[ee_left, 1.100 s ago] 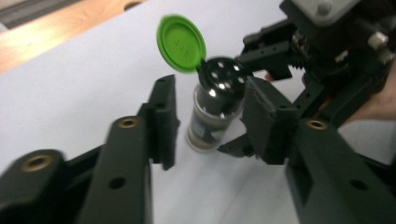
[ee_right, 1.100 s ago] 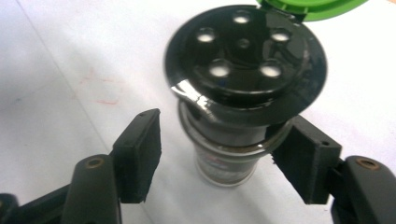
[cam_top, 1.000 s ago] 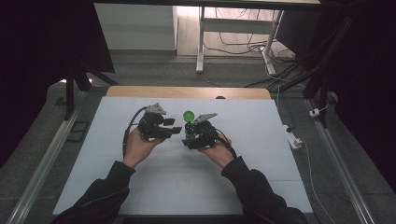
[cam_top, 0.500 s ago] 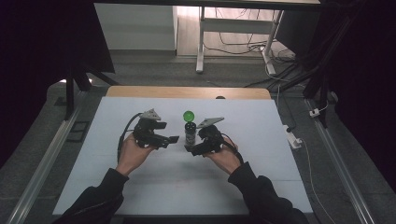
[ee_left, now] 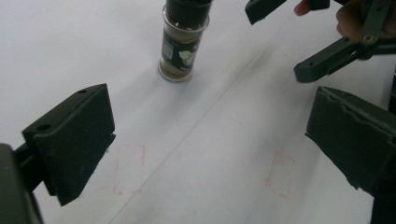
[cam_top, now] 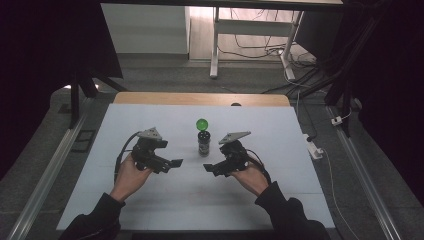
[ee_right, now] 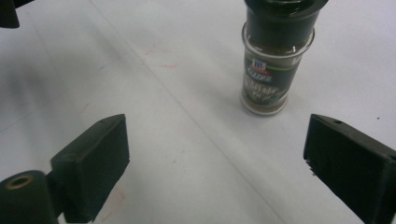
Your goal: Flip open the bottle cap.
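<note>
A small glass spice jar (cam_top: 204, 143) with a black cap stands upright on the white table (cam_top: 280, 150). A green ball (cam_top: 202, 124) rests on its cap. My left gripper (cam_top: 173, 161) lies to the jar's lower left and my right gripper (cam_top: 208, 167) to its lower right, tips facing each other. Both have just been opening and stand open with nothing between the jaws. In the left gripper view the jar (ee_left: 182, 46) stands beyond my left gripper (ee_left: 210, 140), with the right gripper (ee_left: 289, 39) at upper right. The jar (ee_right: 272, 74) is ahead of my right gripper (ee_right: 219, 158).
Faint red marks (ee_left: 280, 175) are drawn on the table surface near the grippers. The table's far edge is a wooden strip (cam_top: 200, 98). A white power strip (cam_top: 313, 147) lies off the right edge, and metal rails (cam_top: 45, 175) run along the floor.
Both grippers have drawn away from the jar, the left one leftward and the right one rightward and nearer the person. Their jaws have widened. The jar with the ball stands free.
</note>
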Action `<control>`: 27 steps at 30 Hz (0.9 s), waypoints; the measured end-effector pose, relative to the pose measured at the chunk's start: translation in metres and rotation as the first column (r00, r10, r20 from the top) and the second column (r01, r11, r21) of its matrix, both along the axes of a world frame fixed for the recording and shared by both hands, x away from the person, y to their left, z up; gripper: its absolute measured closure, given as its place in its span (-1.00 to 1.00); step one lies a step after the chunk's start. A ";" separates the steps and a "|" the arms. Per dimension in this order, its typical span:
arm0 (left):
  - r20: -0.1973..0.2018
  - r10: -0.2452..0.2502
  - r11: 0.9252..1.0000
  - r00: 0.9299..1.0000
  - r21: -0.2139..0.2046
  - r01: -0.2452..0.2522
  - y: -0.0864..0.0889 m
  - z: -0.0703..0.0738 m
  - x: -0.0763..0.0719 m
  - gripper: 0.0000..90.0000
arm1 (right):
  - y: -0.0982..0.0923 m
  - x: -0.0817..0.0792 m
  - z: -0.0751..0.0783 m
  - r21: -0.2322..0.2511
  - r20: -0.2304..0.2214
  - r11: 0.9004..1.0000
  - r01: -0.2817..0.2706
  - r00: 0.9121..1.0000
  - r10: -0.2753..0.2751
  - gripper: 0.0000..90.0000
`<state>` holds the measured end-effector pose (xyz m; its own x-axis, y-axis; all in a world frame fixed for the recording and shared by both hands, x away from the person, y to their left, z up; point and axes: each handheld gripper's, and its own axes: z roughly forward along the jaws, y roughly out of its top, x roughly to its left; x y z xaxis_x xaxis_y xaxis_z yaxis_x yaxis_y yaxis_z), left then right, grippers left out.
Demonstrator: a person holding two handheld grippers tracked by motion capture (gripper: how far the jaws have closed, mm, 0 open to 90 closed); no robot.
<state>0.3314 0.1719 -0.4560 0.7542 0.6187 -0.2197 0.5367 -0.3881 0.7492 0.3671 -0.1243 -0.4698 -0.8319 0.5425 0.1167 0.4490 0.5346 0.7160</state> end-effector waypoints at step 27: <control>-0.006 0.115 0.992 0.993 -0.058 -0.115 0.069 -0.005 -0.079 -1.00 | -0.079 -0.061 0.019 0.019 0.085 0.995 0.097 0.992 -0.098 -1.00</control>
